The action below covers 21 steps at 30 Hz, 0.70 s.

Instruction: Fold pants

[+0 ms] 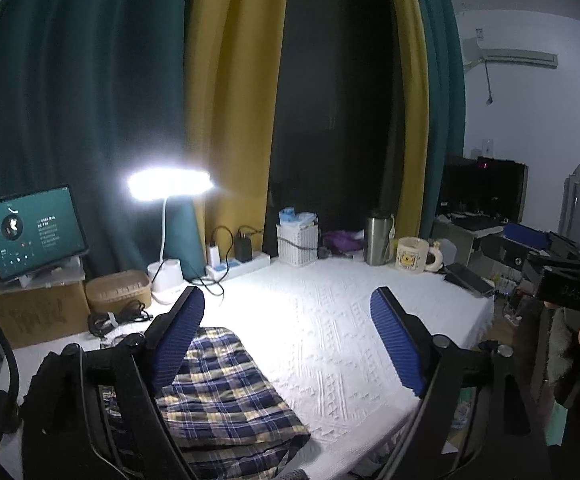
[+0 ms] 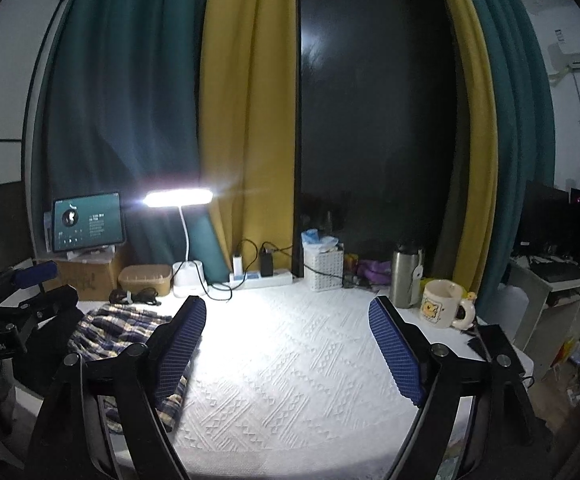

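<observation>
The plaid pants (image 1: 226, 396) seem already folded on the table (image 1: 329, 328); both grippers, left gripper (image 1: 290, 344) and right gripper (image 2: 286, 344), are held released, so only retreat is needed.

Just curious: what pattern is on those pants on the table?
The pants are plaid: navy, cream and yellowish checks. Clearest in the left wrist view.

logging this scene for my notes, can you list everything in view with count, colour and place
plaid pants: 1, navy and cream check, folded, left side of table
table cover: 1, white, textured
desk lamp: 1, white, lit, back left
tablet: 1, teal screen, on cardboard box, far left
power strip: 1, white, back centre
woven basket: 1, white, back centre
flask: 1, steel, back right
mug: 1, cream, beside flask
curtains: teal and yellow, behind
left gripper: blue pads, open, over pants
right gripper: blue pads, open, empty
</observation>
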{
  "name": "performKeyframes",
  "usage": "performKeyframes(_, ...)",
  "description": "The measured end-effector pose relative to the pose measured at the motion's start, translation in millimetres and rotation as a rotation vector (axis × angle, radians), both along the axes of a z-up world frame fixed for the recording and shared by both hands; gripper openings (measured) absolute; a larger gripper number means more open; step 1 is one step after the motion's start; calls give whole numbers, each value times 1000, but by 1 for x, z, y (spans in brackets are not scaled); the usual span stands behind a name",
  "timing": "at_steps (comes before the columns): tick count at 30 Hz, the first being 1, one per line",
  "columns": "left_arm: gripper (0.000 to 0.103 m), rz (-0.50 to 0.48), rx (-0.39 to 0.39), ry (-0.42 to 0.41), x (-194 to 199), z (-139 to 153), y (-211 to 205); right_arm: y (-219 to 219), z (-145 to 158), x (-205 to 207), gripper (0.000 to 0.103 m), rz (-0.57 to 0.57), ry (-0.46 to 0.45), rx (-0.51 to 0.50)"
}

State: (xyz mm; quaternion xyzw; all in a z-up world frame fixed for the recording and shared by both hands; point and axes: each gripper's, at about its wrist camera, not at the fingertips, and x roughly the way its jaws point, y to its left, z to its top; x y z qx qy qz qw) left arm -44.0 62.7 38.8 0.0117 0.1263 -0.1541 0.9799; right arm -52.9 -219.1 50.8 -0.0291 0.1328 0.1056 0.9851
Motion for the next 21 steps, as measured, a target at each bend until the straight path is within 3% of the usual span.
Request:
performKeyframes(4,92,1,-17,-16,-7,5,0,-3,6,-9,86,-4,-17,3)
performKeyframes(21,92,55,-36,2,-11,5,2,1,8,-13,87,12,-5,3)
